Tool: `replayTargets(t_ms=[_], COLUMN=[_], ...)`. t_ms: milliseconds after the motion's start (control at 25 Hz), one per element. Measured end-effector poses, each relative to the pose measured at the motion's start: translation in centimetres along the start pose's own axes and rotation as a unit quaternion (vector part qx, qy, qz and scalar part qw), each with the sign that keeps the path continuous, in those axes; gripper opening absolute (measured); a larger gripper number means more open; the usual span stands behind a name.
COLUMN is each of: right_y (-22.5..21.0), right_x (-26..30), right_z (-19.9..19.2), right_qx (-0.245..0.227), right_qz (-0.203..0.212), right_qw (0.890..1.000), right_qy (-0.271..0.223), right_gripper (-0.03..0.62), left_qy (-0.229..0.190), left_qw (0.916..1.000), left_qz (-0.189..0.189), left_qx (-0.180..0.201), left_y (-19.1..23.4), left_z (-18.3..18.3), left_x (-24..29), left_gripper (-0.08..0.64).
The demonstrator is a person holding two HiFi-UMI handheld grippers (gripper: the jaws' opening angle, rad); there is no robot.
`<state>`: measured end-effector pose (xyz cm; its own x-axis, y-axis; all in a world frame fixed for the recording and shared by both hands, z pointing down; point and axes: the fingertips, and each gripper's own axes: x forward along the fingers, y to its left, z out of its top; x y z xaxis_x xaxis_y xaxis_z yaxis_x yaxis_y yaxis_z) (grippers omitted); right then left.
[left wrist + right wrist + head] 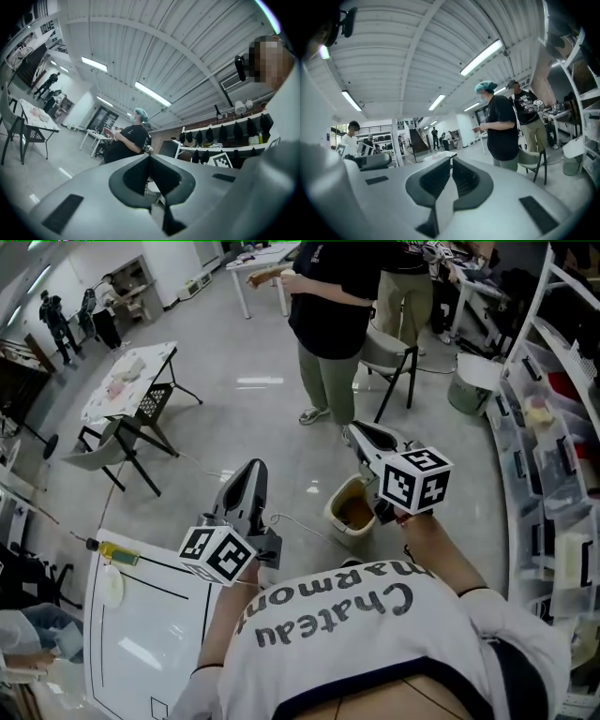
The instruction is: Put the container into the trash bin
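Plainly the right gripper [451, 159] has its jaws pressed tip to tip with nothing between them, and the left gripper [150, 157] is closed and empty in the same way. Both point forward and slightly up across the room, not down at the floor. The trash bin [334, 517] stands on the floor beneath and just beside the right gripper, mouth up and brown inside. I cannot tell whether the container lies in that brown. The right hand is clearly the nearer one to the bin. The left is off to the bin's left, by the white table [141, 634]. Near that table's edge lies a pale oval thing [111, 585], which may be the container instead. With neither claw carrying anything, I judge that the next move depends on which of the two it is.
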<state>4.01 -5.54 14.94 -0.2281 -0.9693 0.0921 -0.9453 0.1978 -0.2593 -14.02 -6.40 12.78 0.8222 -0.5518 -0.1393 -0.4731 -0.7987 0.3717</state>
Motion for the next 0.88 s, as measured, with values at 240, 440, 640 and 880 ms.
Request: replayTargets(t_ms=[240, 440, 640, 880], right_y=[2.6, 3.4, 4.0, 4.8], right_x=[-2.3, -3.4, -3.7, -3.9], right_z=[1.8, 0.5, -0.6, -1.6], right_qx=[-0.024, 0.012, 0.015, 0.004], right_qz=[0.001, 0.009, 0.005, 0.002], right_qw=[0.999, 0.999, 0.999, 1.000], right_qy=[-0.040, -0.035, -0.029, -0.020], right_gripper=[0.034, 0.032, 0.032, 0.032], left_qy=[0.000, 0.009, 0.013, 0.012], left_qw=[0.9999, 0.9998, 0.9998, 0.9999], left_qz=[-0.015, -0.017, -0.013, -0.006], left_qx=[0.006, 0.007, 0.005, 0.004], left_y=[-1.5, -1.9, -1.5, -1.4], left_z=[0.2, -0.6, -0.9, -1.0], left_x=[-1.1, -2.3, -3.5, -4.7], left_gripper=[0.023, 0.023, 0.023, 0.023])
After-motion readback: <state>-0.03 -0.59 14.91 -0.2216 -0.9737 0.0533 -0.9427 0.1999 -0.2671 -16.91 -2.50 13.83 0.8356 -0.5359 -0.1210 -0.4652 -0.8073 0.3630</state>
